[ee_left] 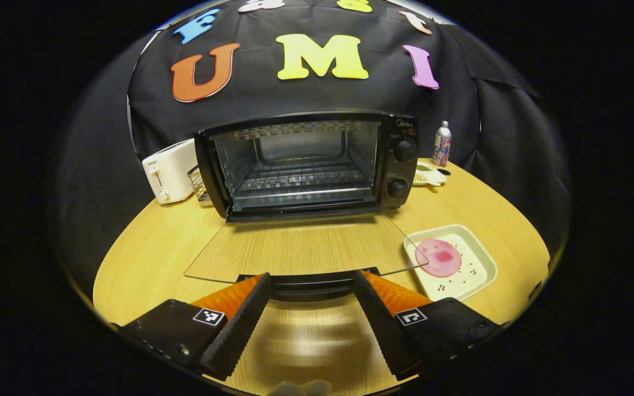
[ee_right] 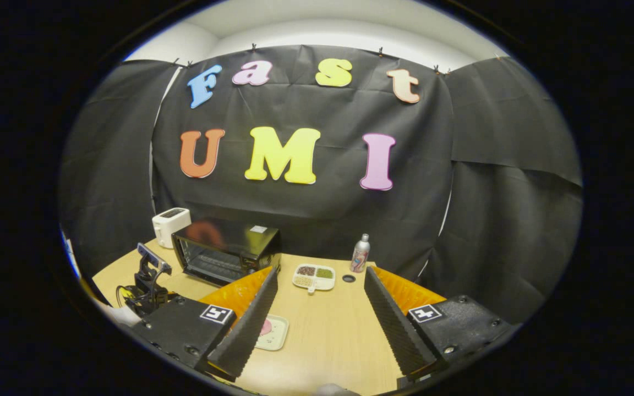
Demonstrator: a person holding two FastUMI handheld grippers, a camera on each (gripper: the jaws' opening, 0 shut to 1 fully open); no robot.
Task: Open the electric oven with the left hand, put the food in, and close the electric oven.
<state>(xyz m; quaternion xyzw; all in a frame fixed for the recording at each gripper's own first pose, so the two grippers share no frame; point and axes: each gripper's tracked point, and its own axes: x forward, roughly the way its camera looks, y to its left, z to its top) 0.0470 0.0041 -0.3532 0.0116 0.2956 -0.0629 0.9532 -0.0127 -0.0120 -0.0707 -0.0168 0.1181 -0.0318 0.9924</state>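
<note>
Your left gripper (ee_left: 312, 308) hangs low over the table (ee_left: 146, 247), its jaws spread wide with nothing between them, aimed straight at the oven (ee_left: 306, 165). The oven stands at the back of the table with its glass door (ee_left: 306, 247) dropped flat toward you; the door's dark handle (ee_left: 311, 286) lies just beyond your fingertips, and whether they touch it cannot be told. Inside, the wire rack (ee_left: 300, 179) is bare. The food (ee_left: 438, 257), a pink round slice, sits on a pale square tray (ee_left: 482, 264) on the table, just right of the open door's corner.

A white toaster (ee_left: 168, 170) stands left of the oven, with a small wire basket (ee_left: 198, 184) between them. Right of the oven are a divided dish (ee_left: 427, 175) and a bottle (ee_left: 441, 144) behind it.

Your right gripper (ee_right: 317, 313) is held higher and farther back, jaws also wide apart and holding nothing. From there you see the left gripper (ee_right: 146, 280) in front of the oven (ee_right: 229, 247), and the tray (ee_right: 275, 333) partly hidden behind your left finger.
</note>
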